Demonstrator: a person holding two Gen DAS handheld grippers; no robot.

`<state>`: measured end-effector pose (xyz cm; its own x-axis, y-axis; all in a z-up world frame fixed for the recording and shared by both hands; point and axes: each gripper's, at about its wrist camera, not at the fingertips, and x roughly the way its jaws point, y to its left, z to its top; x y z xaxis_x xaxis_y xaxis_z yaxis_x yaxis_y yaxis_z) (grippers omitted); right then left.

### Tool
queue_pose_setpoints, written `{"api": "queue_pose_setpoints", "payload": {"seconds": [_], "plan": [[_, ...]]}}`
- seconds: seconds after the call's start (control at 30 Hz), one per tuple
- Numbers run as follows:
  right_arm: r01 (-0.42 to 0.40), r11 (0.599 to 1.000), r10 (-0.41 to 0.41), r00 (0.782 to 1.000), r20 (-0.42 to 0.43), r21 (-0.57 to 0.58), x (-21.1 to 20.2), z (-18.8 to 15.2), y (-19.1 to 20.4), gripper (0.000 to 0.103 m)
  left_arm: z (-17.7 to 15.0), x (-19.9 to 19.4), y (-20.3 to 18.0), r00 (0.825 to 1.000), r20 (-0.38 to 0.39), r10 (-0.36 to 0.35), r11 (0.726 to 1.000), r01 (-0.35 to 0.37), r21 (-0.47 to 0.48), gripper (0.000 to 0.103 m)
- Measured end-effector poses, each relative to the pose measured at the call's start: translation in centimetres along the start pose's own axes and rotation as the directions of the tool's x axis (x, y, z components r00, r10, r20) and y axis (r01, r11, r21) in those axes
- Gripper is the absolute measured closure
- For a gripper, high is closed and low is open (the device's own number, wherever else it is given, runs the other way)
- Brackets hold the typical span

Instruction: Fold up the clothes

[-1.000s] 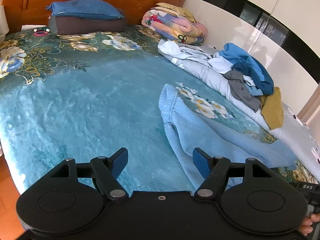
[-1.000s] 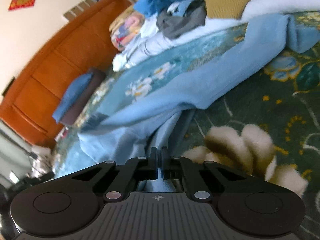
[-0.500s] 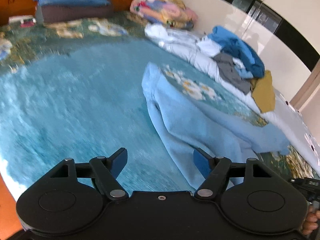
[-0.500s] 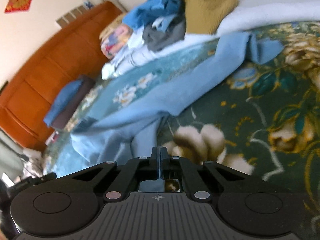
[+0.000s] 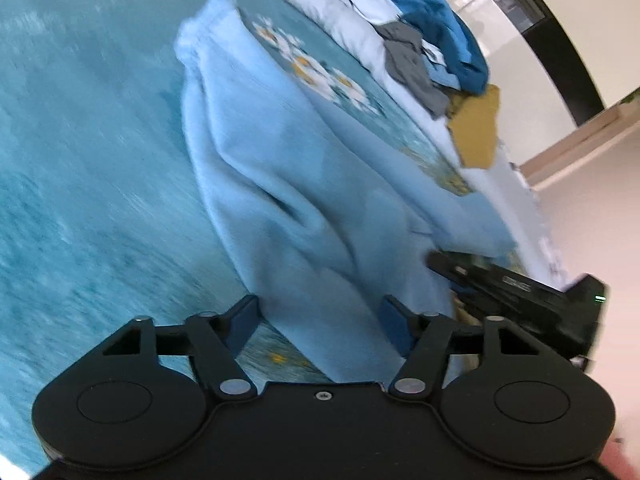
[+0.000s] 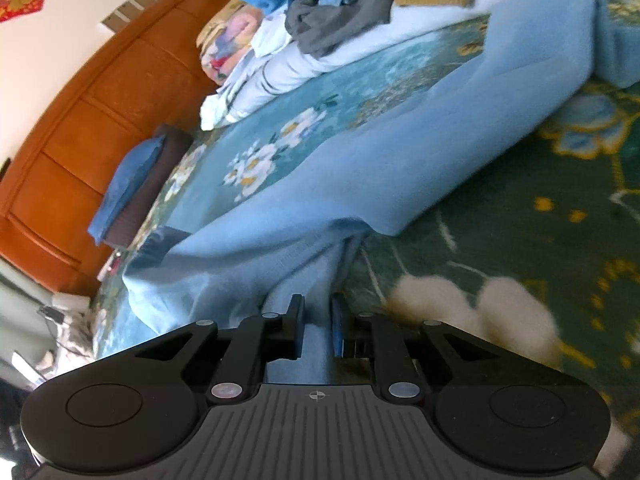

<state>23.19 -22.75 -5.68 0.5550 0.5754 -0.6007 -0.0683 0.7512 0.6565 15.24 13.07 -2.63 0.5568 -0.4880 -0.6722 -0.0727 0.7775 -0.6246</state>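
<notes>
The bed (image 5: 60, 160) carries everything, covered by a teal blanket (image 6: 560, 240) with a flower pattern; a wooden headboard (image 6: 100, 100) stands at its head end. Along the bed's far side edge lies a white quilt (image 5: 340, 28) with a pile of clothes (image 5: 432, 40) on top: blue, grey and mustard pieces heaped together. Near the headboard a blue pillow (image 6: 128, 184) rests on a dark one, and a rolled flowered quilt (image 6: 228, 40) sits in the far head corner.

The light blue garment (image 5: 288, 184) lies stretched across the blanket, from the middle of the bed toward the near foot edge, creased and partly bunched, with 1 end trailing toward the pile of clothes.

The left gripper (image 5: 320, 320) hangs just over the near end of the garment. Its jaws are fairly wide and closing, with a fold of the light blue cloth between them but the pads not yet pressing on it. The view is blurred.

The right gripper (image 6: 318, 324) sits at a narrow bunched strip of the same garment, near the blanket's cream flower. Its jaws are narrow and opening; the strip still runs between the 2 pads, seemingly touching both.

In the left view the right gripper (image 5: 520, 292) shows just beside the garment's edge.
</notes>
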Motion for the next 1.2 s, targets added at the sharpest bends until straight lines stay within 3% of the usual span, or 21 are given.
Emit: {"api": "queue_pose_setpoints", "payload": {"seconds": [0.13, 0.3, 0.37, 0.47, 0.63, 0.87, 0.93, 1.2], "plan": [[-0.030, 0.999, 0.031, 0.999, -0.010, 0.010, 1.1, 0.3, 0.2, 0.091, -0.3, 0.7, -0.5, 0.998, -0.044, -0.050, 0.999, 0.049, -0.016, 0.053], [-0.054, 0.997, 0.055, 0.998, -0.013, 0.050, 1.7, 0.5, 0.0, 0.092, -0.9, 1.7, -1.4, 0.991, -0.087, -0.097, 0.995, 0.095, -0.022, 0.055], [-0.047, 0.997, 0.047, 0.999, -0.006, 0.063, 1.5, 0.4, 0.0, 0.096, -1.1, 1.8, -1.6, 0.993, -0.078, -0.089, 0.996, 0.089, -0.014, 0.076], [-0.084, 0.992, 0.082, 0.996, 0.024, 0.099, 0.7, 0.0, -0.1, 0.098, -1.1, 1.0, -1.4, 0.994, -0.025, -0.104, 0.994, 0.103, -0.022, 0.095], [-0.191, 0.967, 0.186, 0.981, 0.048, 0.170, -1.0, -0.9, 0.1, 0.099, -0.8, -1.8, -1.1, 0.983, 0.092, -0.159, 0.986, 0.163, -0.029, 0.096], [-0.311, 0.922, 0.282, 0.948, 0.149, 0.230, -5.9, -2.3, 0.4, 0.099, -0.5, -6.7, -0.4, 0.948, 0.265, -0.177, 0.978, 0.199, -0.059, 0.097], [-0.319, 0.922, 0.278, 0.940, 0.198, 0.219, -8.4, -2.7, 0.5, 0.099, -0.5, -8.0, -0.3, 0.934, 0.307, -0.180, 0.975, 0.210, -0.068, 0.097], [-0.219, 0.964, 0.140, 0.901, 0.411, 0.151, -19.1, -3.4, 0.8, 0.099, -1.7, -8.5, -2.0, 0.925, 0.295, -0.239, 0.967, 0.254, -0.013, 0.097]]}}
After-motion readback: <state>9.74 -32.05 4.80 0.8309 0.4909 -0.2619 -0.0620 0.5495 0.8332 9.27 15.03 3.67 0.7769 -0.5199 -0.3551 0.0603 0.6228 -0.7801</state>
